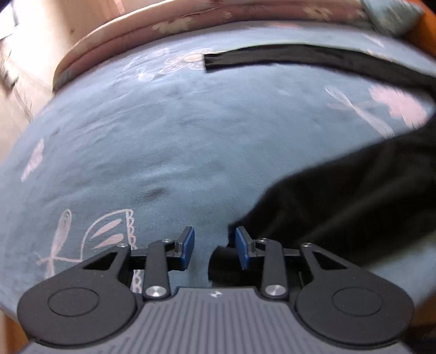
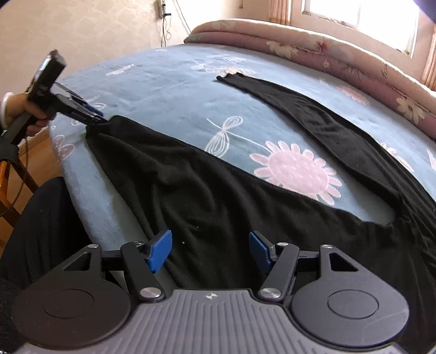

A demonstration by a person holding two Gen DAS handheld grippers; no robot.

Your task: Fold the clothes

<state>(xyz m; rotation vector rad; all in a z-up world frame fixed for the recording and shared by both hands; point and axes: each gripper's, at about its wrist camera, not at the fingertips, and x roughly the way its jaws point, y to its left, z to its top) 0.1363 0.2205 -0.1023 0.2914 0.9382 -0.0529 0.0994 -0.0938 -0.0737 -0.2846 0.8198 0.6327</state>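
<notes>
Nearest the right wrist camera, the right gripper (image 2: 210, 252) was held with its blue fingers (image 2: 159, 250) spread wide and nothing between them, above the near edge of a pair of black trousers (image 2: 218, 196). The trousers were spread on a blue bedsheet (image 2: 169, 81) printed with pink flowers and white dragonflies. One leg was stretched toward the left, and its end was met there by the left gripper (image 2: 95, 115), which was gripped by a hand (image 2: 19, 109) off the side of the bed. From that distance it could not be told whether the cloth was pinched. In the left wrist view, the left gripper (image 1: 215, 252) was seen with its pads (image 1: 188, 247) released and a gap left between them; the tip of the trouser leg (image 1: 340, 201) was found lying against the right pad and partly within the gap, but it was not clamped. A dark clothed knee (image 2: 41, 226) was seen at the near left, against the bed edge. Farther on, the other trouser leg (image 2: 313, 114) was laid out well apart from the first, with bare sheet and a large pink flower (image 2: 297, 171) between them. Beyond it, a folded pink floral quilt (image 2: 313, 46) was piled along the far edge of the bed, and behind that a wall and a bright window (image 2: 359, 13) were seen.
</notes>
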